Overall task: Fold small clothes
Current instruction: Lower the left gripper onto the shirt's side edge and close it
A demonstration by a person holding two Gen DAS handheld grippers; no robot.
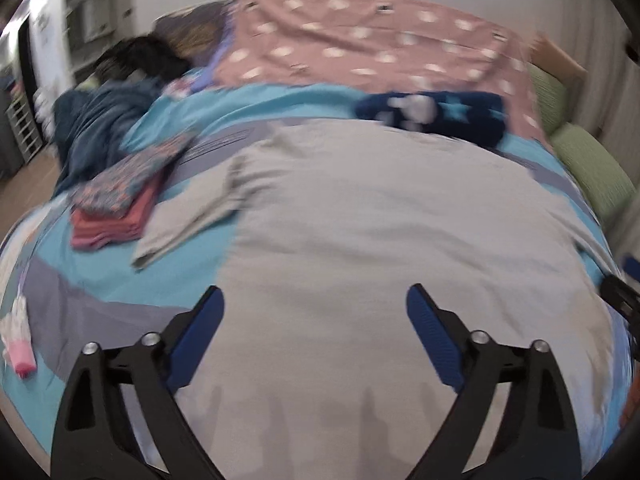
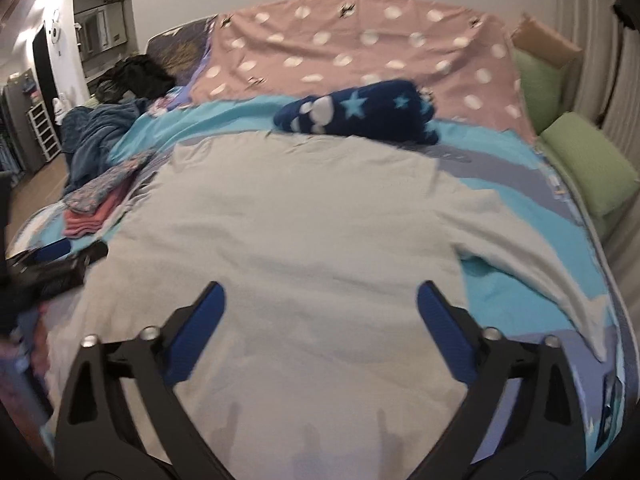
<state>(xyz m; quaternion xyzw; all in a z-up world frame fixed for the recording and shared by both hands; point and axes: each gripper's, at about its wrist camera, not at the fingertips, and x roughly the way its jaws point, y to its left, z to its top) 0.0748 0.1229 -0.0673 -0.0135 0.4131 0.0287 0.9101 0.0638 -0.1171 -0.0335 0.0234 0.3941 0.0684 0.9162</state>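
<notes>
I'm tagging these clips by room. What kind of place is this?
Most likely a bedroom at home: a bed with a patterned blue cover, green pillows at its side, and a stack of folded clothes.

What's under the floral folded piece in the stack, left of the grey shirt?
The floral folded piece lies on folded pink-red clothes, whose edges stick out below. Beneath them is the blue bedspread. How many pink-red items are there stays covered.

No words, brand names, numbers or signs can be read in either wrist view. The dark blue fleece bundle (image 2: pixel 360 114) carries only pale stars and white shapes, and the dusty pink spotted cloth (image 2: pixel 360 44) only white dots and small dark marks blurred beyond reading.
</notes>
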